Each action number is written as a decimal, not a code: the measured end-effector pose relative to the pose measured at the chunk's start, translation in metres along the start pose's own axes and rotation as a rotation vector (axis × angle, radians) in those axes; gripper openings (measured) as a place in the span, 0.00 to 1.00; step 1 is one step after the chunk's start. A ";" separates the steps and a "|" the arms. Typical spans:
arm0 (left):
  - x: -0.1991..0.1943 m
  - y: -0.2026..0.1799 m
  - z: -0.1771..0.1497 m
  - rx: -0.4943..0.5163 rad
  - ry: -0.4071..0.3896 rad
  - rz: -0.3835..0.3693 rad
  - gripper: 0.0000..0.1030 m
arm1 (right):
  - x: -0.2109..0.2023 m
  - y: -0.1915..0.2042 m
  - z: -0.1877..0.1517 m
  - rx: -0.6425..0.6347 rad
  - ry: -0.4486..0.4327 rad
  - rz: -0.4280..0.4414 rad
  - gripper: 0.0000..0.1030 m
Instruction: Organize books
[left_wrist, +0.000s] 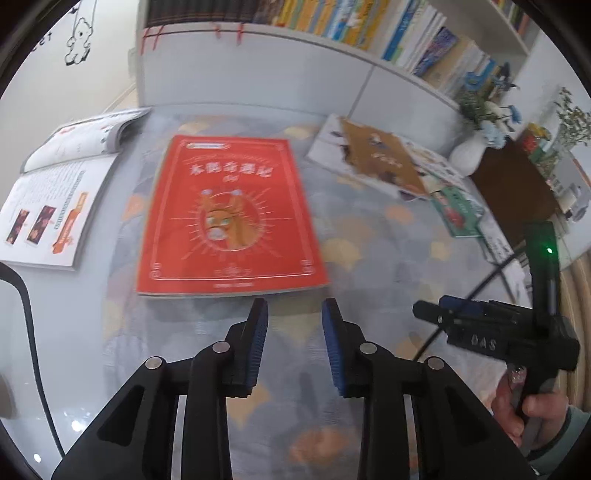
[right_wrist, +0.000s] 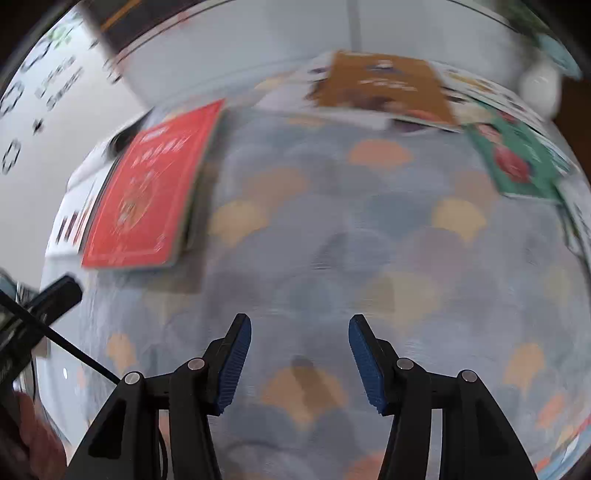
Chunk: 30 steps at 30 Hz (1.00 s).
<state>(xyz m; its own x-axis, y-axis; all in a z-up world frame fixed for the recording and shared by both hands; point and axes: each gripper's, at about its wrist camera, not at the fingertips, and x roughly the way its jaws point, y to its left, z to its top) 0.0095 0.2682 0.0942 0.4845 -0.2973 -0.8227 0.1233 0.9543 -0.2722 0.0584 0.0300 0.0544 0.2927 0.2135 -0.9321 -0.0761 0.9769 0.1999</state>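
Note:
A red book (left_wrist: 229, 218) lies flat and closed on the patterned table, just beyond my left gripper (left_wrist: 294, 308), which is open and empty near the book's front edge. The red book also shows at the left of the right wrist view (right_wrist: 147, 188). My right gripper (right_wrist: 300, 325) is open and empty over bare table; its body shows at the right of the left wrist view (left_wrist: 491, 332). An open white book (left_wrist: 55, 192) lies left. A brown book (left_wrist: 384, 158) lies on open pages at the back right, also seen in the right wrist view (right_wrist: 384, 86). A green book (left_wrist: 458, 212) lies right (right_wrist: 517, 158).
A white shelf unit (left_wrist: 332, 74) filled with upright books stands behind the table. A white vase (left_wrist: 469, 151) with flowers and a dark brown board (left_wrist: 517, 192) sit at the right. A black cable (left_wrist: 29, 332) runs along the left side.

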 end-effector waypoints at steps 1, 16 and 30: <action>-0.001 -0.003 -0.001 0.002 0.001 -0.004 0.27 | -0.005 -0.007 0.000 0.018 -0.013 -0.007 0.52; -0.021 -0.049 -0.021 0.027 -0.026 0.044 0.30 | -0.031 -0.079 -0.034 0.171 -0.046 -0.037 0.52; -0.014 -0.119 -0.030 0.022 -0.034 0.141 0.30 | -0.043 -0.135 -0.034 0.151 -0.043 0.007 0.52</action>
<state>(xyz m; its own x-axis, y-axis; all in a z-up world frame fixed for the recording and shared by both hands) -0.0382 0.1573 0.1228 0.5269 -0.1597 -0.8348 0.0707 0.9870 -0.1442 0.0238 -0.1119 0.0576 0.3330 0.2175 -0.9175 0.0649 0.9654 0.2524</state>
